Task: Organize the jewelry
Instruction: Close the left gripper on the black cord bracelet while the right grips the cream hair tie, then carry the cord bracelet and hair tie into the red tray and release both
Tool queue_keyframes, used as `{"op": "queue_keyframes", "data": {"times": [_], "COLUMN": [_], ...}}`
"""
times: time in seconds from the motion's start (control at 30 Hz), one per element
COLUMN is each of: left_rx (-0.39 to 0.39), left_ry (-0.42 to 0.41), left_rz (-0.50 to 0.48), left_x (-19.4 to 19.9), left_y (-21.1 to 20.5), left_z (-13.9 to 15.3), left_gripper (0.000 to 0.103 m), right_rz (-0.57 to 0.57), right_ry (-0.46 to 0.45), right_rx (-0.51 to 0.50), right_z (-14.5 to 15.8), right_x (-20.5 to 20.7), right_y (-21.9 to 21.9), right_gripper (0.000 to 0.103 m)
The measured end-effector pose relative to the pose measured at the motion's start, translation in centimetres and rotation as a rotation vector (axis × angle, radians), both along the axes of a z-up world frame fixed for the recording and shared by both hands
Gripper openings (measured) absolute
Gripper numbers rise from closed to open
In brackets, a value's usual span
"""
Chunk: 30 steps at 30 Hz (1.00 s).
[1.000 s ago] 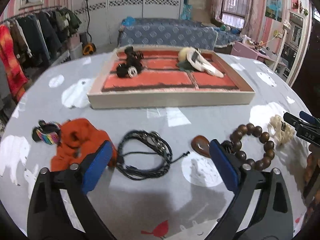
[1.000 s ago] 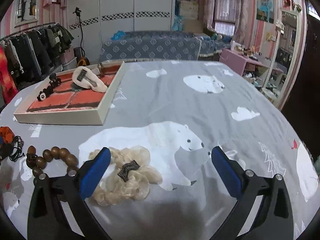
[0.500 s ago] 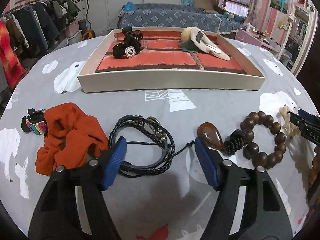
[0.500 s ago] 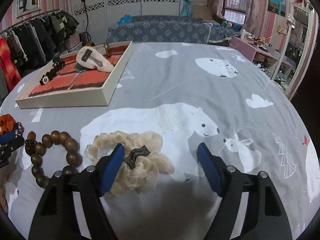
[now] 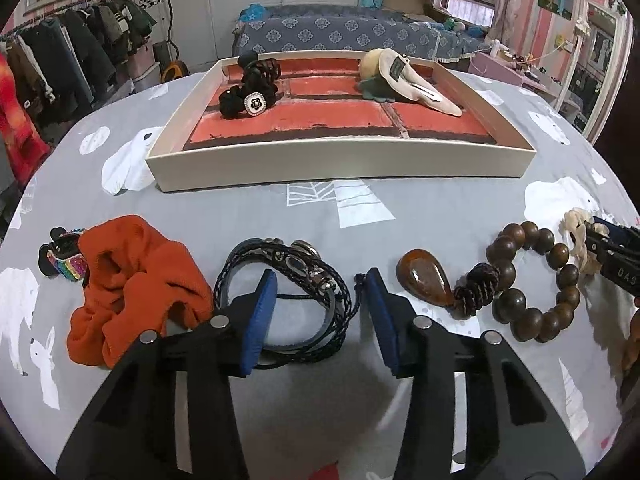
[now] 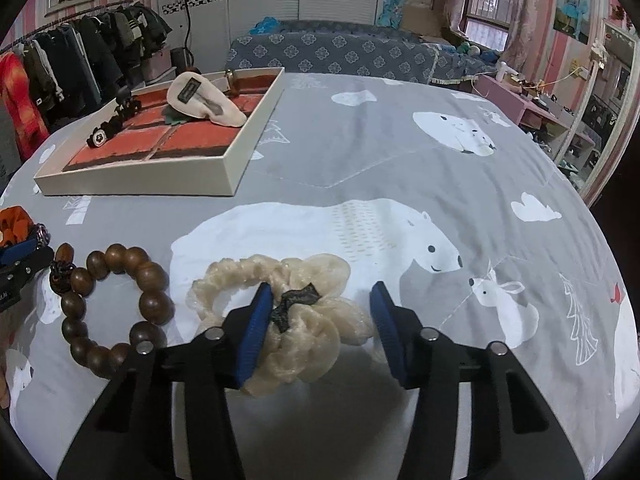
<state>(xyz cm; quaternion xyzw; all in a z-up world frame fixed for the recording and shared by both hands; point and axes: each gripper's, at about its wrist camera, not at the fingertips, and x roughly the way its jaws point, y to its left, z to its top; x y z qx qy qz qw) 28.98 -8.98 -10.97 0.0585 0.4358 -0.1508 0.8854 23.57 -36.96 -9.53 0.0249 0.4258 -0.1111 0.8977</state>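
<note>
A black braided bracelet [image 5: 296,268] lies on the grey bear-print cloth between the jaws of my left gripper [image 5: 320,276]. Those jaws are closing, and the pads [image 5: 260,316] stand clear of the cord on the right side. My right gripper [image 6: 320,292] straddles a cream scrunchie [image 6: 304,344] with a black bow. Its jaws are closing too, without squeezing the fabric. A wooden bead bracelet [image 5: 532,280] with an amber pendant lies between the two grippers. The cream-walled tray [image 5: 340,160] with red compartments holds black hair clips [image 5: 252,92] and a cream clip [image 5: 408,76].
An orange scrunchie [image 5: 136,284] and a rainbow clip [image 5: 64,260] lie left of the black bracelet. The round table's cloth [image 6: 400,152] stretches bare to the right of the tray. A clothes rack [image 5: 60,64], a bed [image 5: 340,36] and a mirror [image 6: 612,112] surround the table.
Both grippers' jaws have narrowed. The left gripper came forward and down over the black bracelet. The right gripper tilted down, and its fingers now sit around the cream scrunchie.
</note>
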Motion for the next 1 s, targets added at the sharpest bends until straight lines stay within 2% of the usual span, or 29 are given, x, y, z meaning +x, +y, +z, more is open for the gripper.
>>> {"op": "queue_keyframes", "data": {"times": [0.17, 0.27, 0.57, 0.83, 1.0], "left_rx": [0.015, 0.019, 0.015, 0.021, -0.017], "left_ry": [-0.009, -0.011, -0.020, -0.066, -0.118], "left_rz": [0.010, 0.002, -0.006, -0.020, -0.014], "left_x": [0.0, 0.0, -0.1, -0.9, -1.6], "left_y": [-0.1, -0.3, -0.2, -0.4, 0.0], "left_z": [0.0, 0.0, 0.0, 0.8, 2.4], "left_gripper": [0.036, 0.026, 0.016, 0.011, 0.011], "right_rz": [0.010, 0.017, 0.024, 0.014, 0.003], "right_ry": [-0.007, -0.007, -0.015, -0.058, -0.140], "right_rx": [0.017, 0.024, 0.042, 0.013, -0.018], "right_z": [0.1, 0.0, 0.0, 0.7, 2.2], "right_x": [0.0, 0.1, 0.1, -0.4, -1.0], "right_y": [0.0, 0.0, 0.0, 0.4, 0.6], "right_gripper": [0.039, 0.036, 0.023, 0.020, 0.020]}}
